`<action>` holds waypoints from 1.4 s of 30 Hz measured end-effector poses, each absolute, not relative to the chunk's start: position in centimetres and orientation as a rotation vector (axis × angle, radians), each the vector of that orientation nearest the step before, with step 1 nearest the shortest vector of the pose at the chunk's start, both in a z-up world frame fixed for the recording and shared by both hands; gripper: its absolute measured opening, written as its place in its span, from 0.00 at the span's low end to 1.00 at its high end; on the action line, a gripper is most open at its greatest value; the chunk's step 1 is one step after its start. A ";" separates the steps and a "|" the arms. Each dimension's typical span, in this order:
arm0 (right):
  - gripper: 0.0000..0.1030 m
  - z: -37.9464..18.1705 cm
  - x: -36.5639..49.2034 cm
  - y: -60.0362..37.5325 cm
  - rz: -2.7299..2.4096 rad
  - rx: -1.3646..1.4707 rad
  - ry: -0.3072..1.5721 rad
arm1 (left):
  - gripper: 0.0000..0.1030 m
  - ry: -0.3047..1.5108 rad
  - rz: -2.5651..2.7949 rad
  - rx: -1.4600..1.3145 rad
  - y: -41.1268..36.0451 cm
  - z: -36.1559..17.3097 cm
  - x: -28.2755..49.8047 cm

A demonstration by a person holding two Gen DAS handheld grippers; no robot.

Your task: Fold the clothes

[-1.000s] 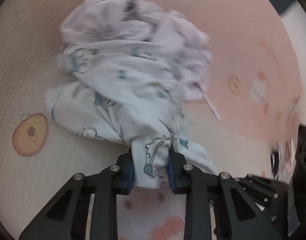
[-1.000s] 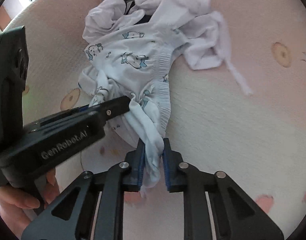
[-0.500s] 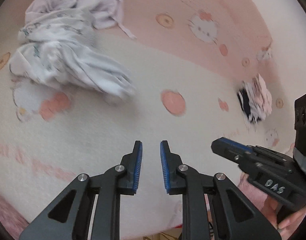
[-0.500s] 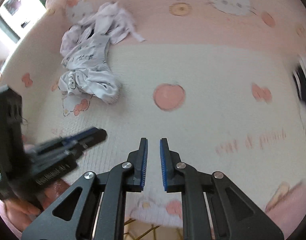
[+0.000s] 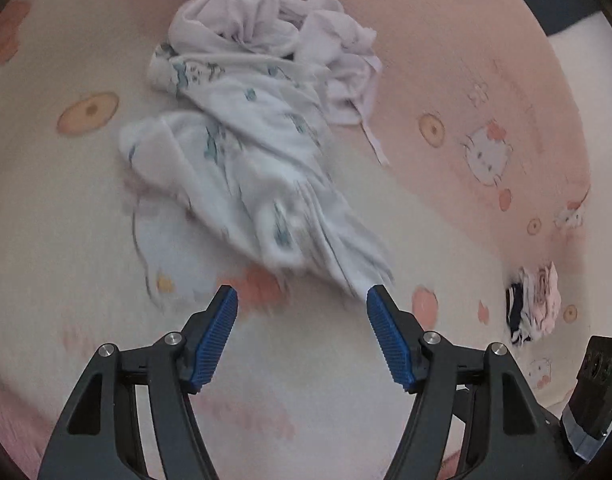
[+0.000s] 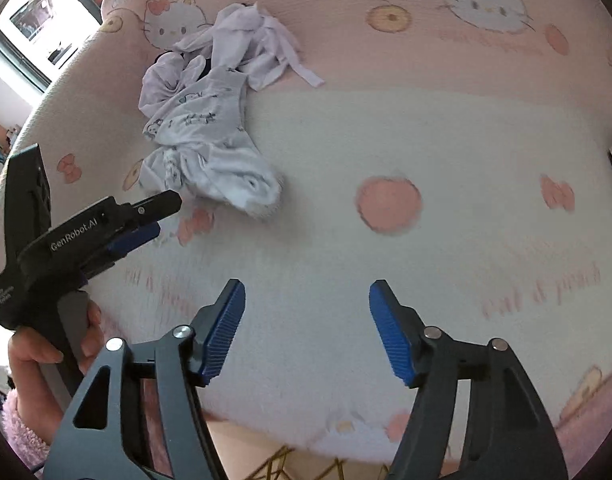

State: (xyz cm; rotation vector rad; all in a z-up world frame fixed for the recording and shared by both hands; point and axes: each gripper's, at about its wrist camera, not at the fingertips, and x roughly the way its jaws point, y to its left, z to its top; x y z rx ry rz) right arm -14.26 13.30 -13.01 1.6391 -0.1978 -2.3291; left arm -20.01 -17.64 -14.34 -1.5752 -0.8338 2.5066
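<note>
A crumpled white garment with blue cartoon prints lies on the pink and cream bed cover, joined at its far end to a bunched pale lilac garment. Both show in the right wrist view, the printed garment and the lilac garment at upper left. My left gripper is open and empty, its jaws wide, just short of the printed garment's near tip. It shows from the side in the right wrist view. My right gripper is open and empty over bare cover, well right of the garments.
A small dark and pink pile of clothes lies at the right on the bed cover. The bed's near edge runs below my right gripper. A window is at the far left.
One second ago both grippers were shut on the printed garment. They let go, pulled back shut and empty, and now both jaws stand wide open, the left one close to the garment again.
</note>
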 end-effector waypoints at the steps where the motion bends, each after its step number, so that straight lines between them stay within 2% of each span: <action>1: 0.67 -13.2 -14.9 12.6 -2.334 1.642 -0.185 | 0.67 -0.834 2.507 -1.565 -18.0 -14.7 -20.6; 7: 0.68 -15.9 -19.2 9.6 -2.333 1.676 -0.205 | 0.67 -0.912 2.469 -1.514 -18.0 -18.5 -22.3; 8: 0.68 -16.3 -19.7 9.3 -2.330 1.682 -0.204 | 0.65 -0.929 2.463 -1.512 -18.0 -19.0 -22.5; 9: 0.68 -16.9 -20.4 8.9 -2.320 1.685 -0.207 | 0.51 -0.915 2.479 -1.498 -17.3 -19.2 -22.8; 10: 0.68 -17.5 -21.1 8.5 -2.309 1.688 -0.211 | 0.41 -0.889 2.486 -1.495 -17.0 -19.2 -23.0; 11: 0.65 -18.1 -21.7 8.0 -2.284 1.689 -0.213 | 0.31 -0.862 2.489 -1.497 -16.9 -19.2 -23.0; 12: 0.56 -18.6 -22.0 7.5 -2.260 1.695 -0.196 | 0.30 -0.835 2.491 -1.500 -16.7 -19.2 -23.0; 13: 0.33 -19.0 -22.4 7.0 -2.237 1.701 -0.179 | 0.27 -0.809 2.492 -1.508 -16.4 -19.3 -23.0; 16: 0.16 -18.9 -22.1 6.4 -2.250 1.658 -0.101 | 0.21 -0.741 2.473 -1.520 -15.1 -19.1 -22.5; 20: 0.13 -17.2 -19.9 7.8 -2.325 1.593 0.006 | 0.14 -0.626 2.438 -1.501 -12.5 -17.8 -20.8; 23: 0.12 -15.3 -18.0 10.2 -2.392 1.545 0.045 | 0.13 -0.567 2.393 -1.476 -10.0 -16.7 -18.9; 26: 0.11 -13.6 -15.8 13.3 -2.459 1.513 0.053 | 0.02 -0.540 2.307 -1.471 -6.6 -16.4 -17.5; 32: 0.11 -11.7 -12.2 19.3 -2.571 1.513 0.010 | 0.02 -0.431 2.134 -1.479 1.7 -16.3 -14.7; 37: 0.11 -10.6 -9.6 24.7 -2.715 1.544 -0.073 | 0.04 -0.494 2.147 -1.501 -0.1 -16.4 -14.1; 39: 0.11 -10.1 -9.1 27.0 -2.802 1.553 -0.093 | 0.08 -0.515 2.196 -1.501 -1.7 -16.2 -14.5; 40: 0.11 -9.7 -9.1 28.1 -2.848 1.560 -0.109 | 0.12 -0.528 2.220 -1.497 -2.5 -16.2 -14.7; 41: 0.12 -9.6 -9.2 29.4 -2.873 1.589 -0.145 | 0.32 -0.539 2.256 -1.502 -3.5 -16.1 -14.8; 42: 0.15 -9.5 -9.4 30.6 -2.893 1.618 -0.186 | 0.62 -0.553 2.299 -1.499 -4.2 -16.1 -15.1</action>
